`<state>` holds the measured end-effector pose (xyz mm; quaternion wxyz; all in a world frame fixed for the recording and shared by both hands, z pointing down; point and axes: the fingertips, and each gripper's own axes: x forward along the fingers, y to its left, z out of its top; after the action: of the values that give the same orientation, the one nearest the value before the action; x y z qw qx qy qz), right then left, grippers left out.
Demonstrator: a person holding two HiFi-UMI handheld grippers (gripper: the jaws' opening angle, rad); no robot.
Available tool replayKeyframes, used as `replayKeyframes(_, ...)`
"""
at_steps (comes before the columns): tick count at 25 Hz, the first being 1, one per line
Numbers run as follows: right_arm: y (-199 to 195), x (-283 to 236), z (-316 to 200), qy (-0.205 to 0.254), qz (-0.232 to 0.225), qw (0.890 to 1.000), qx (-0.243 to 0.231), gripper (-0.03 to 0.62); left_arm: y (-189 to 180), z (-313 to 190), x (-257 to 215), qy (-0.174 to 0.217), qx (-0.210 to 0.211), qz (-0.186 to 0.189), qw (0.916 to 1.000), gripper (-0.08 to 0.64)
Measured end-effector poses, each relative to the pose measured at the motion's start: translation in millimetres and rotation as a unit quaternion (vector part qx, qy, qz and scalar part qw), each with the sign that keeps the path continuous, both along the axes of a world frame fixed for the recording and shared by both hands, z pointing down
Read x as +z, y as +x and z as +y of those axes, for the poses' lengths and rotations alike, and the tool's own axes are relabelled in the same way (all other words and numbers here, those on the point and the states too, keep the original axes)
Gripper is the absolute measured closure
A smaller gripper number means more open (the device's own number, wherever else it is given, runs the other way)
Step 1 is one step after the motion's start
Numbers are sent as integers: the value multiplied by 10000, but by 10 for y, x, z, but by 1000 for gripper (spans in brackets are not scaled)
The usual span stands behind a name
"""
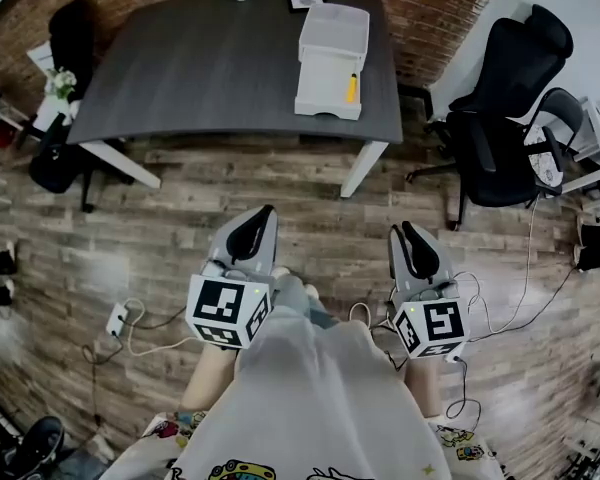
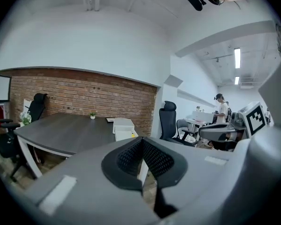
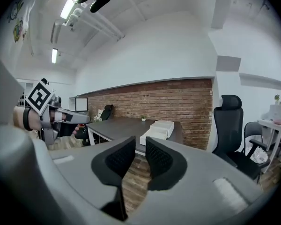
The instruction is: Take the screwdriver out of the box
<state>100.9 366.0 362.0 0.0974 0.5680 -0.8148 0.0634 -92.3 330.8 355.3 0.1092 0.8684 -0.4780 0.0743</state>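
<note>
Only the yellow-orange handle of the screwdriver [image 1: 351,89] shows, a small streak lying at the right side of the drawn-out tray of the white box [image 1: 332,38]. That box stands toward the right end of the dark counter [image 1: 210,68]. The 2 tools hang over the wooden floor [image 1: 310,183], well apart from the counter. The left hand-held gripper [image 1: 263,216] has its jaws pressed together on nothing. The right hand-held gripper [image 1: 405,230] stands narrowly parted and empty.
</note>
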Motion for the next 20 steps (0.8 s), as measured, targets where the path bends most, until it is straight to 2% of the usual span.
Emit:
replayKeyframes(10, -38, 76, -305, -80, -73, 9999, -2, 499, -102, -288, 96, 15, -135, 55, 9999, 539)
replayKeyframes(20, -180, 26, -1338, -136, -146, 9998, 71, 480, -191, -1381, 161, -111, 79, 51, 9999, 485)
